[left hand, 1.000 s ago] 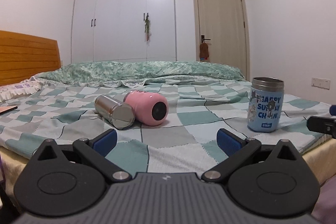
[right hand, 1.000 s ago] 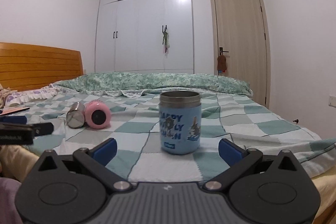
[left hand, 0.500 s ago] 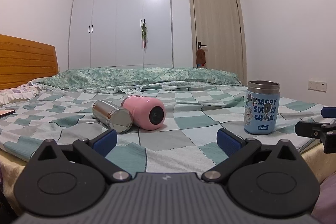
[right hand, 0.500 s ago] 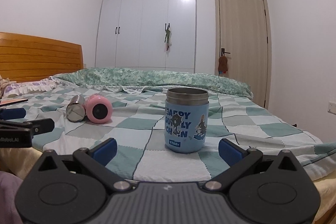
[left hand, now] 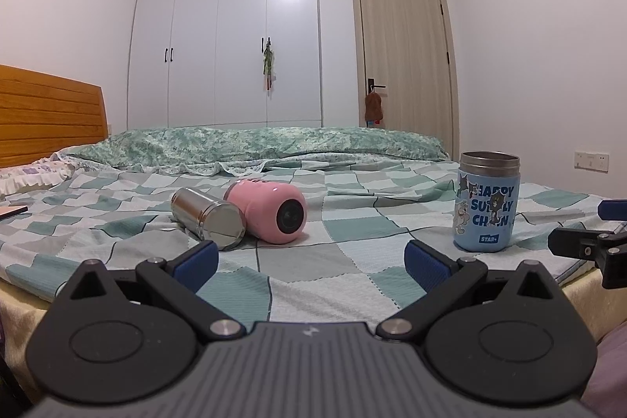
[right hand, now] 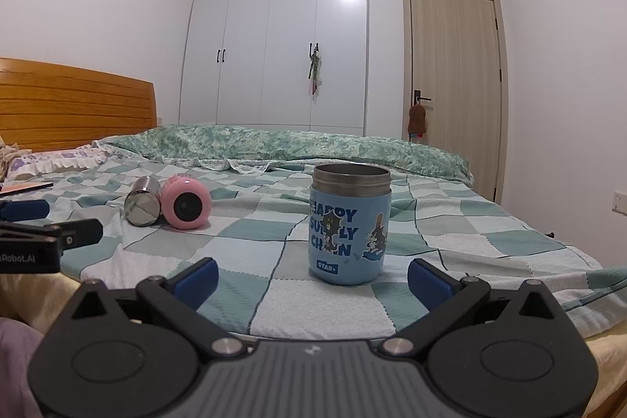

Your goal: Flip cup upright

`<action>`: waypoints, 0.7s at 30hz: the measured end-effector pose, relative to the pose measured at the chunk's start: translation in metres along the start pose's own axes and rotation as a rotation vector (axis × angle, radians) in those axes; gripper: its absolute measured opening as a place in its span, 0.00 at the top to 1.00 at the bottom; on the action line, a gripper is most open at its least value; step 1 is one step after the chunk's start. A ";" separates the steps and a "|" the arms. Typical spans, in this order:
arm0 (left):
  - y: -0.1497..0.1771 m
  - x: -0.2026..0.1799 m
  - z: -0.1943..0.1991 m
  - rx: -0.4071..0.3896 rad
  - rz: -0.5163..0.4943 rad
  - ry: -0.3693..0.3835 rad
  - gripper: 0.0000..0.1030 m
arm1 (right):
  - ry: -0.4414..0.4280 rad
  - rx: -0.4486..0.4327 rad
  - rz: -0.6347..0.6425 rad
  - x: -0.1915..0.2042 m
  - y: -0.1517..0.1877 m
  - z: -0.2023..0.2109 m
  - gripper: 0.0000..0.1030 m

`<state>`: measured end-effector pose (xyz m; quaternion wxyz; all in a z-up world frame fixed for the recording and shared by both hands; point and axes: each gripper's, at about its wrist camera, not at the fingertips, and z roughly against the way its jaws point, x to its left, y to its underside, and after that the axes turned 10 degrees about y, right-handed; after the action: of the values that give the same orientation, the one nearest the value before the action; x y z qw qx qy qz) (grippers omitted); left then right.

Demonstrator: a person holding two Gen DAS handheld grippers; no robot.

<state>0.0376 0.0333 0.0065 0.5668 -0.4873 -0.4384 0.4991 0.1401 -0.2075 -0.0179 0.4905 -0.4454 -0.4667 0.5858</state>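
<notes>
A blue cartoon-print cup (right hand: pixel 350 225) with a steel rim stands upright on the checked bedspread, just beyond my open, empty right gripper (right hand: pixel 312 277); it also shows at the right of the left wrist view (left hand: pixel 488 201). A pink cup (left hand: pixel 268 210) lies on its side next to a steel cup (left hand: pixel 207 217), also on its side. Both lie a little beyond my open, empty left gripper (left hand: pixel 309 259), and at the left of the right wrist view as the pink cup (right hand: pixel 185 207) and steel cup (right hand: pixel 143 206).
The bed (left hand: pixel 352 222) carries a folded green quilt (left hand: pixel 254 143) at the back and a wooden headboard (left hand: pixel 47 116) at the left. A white wardrobe (left hand: pixel 227 46) and a door (left hand: pixel 403 65) stand behind. The bed's front edge lies just under both grippers.
Both grippers have tilted or pulled back a little, so the cups sit lower in each view. No cup has moved. Both grippers stay open.
</notes>
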 end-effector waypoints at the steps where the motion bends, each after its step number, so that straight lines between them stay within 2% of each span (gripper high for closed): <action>1: 0.000 0.000 0.000 0.000 -0.001 0.001 0.00 | 0.000 0.000 0.000 0.000 0.000 0.000 0.00; 21: 0.000 0.001 0.002 0.000 0.001 0.012 0.00 | 0.001 0.001 0.003 0.000 0.001 0.001 0.00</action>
<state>0.0357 0.0348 0.0070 0.5693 -0.4903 -0.4348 0.4964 0.1390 -0.2077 -0.0183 0.4899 -0.4461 -0.4656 0.5867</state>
